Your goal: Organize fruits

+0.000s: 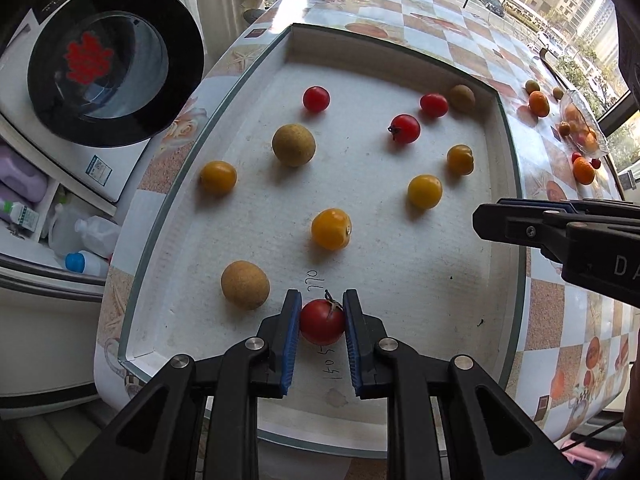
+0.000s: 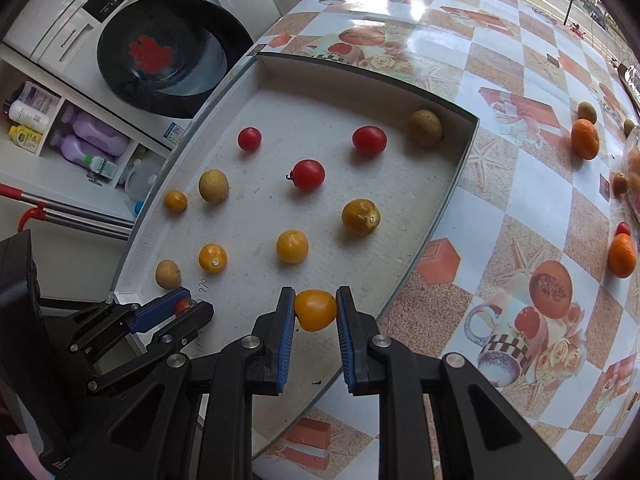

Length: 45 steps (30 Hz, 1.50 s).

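Observation:
A shallow white tray [image 1: 496, 128] [image 2: 460, 152] holds several red tomatoes, yellow tomatoes and brown longans. My left gripper [image 1: 322, 312] is shut on a red tomato [image 1: 322, 321] over the tray's near end; it also shows in the right wrist view [image 2: 188, 306]. My right gripper [image 2: 315, 308] is shut on a yellow tomato [image 2: 315, 309] above the tray's near right edge. In the left wrist view the right gripper [image 1: 492, 224] enters from the right; the yellow tomato is hidden there.
Oranges [image 2: 585, 139] [image 2: 622, 255], small fruits and a glass dish [image 1: 582, 124] lie on the patterned tablecloth to the right. A washing machine [image 2: 168, 56] and shelves with bottles [image 2: 86, 138] stand left of the table edge.

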Tool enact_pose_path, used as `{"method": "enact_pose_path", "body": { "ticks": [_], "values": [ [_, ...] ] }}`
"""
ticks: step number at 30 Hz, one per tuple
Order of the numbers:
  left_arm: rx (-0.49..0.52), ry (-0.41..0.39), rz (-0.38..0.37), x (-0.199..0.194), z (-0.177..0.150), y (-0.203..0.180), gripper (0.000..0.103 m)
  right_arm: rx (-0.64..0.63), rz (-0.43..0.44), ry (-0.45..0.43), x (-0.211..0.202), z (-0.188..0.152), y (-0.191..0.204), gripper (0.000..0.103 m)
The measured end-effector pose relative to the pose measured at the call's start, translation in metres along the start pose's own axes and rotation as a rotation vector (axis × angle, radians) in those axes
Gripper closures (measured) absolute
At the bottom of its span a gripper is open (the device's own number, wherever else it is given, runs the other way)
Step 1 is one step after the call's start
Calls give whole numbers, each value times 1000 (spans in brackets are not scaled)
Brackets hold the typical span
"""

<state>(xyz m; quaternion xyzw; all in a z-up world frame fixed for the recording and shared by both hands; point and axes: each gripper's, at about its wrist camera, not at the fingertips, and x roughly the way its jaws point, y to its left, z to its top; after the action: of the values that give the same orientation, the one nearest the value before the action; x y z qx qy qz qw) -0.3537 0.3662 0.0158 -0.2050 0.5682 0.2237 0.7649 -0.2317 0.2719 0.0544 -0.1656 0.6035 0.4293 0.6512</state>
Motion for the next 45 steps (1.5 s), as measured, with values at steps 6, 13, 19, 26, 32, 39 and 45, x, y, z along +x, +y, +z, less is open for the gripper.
{"method": "enact_pose_path", "body": {
  "ticks": [6, 13, 19, 26, 32, 39, 45],
  "values": [
    [65, -20, 48, 2, -2, -9, 80, -16, -18, 29, 20, 7, 1, 81],
    [77, -41, 89, -2, -1, -9, 32, -40, -42, 54, 32, 9, 4, 80],
    [91, -17, 93, -2, 1, -8, 32, -37, -39, 61, 32, 12, 6, 66],
    [82, 11, 76, -10, 3, -5, 32, -36, -43, 0, 3, 13, 18, 22],
    [82, 22, 65, -20, 4, -5, 1, 4, -96, 21, -13, 7, 13, 17],
    [103, 65, 133, -26, 9, -6, 1, 57, -149, 91, -14, -3, 2, 16],
    [118, 106, 128, -36, 10, -3, 1, 74, -183, 107, -28, -9, 1, 16]
  ]
}}
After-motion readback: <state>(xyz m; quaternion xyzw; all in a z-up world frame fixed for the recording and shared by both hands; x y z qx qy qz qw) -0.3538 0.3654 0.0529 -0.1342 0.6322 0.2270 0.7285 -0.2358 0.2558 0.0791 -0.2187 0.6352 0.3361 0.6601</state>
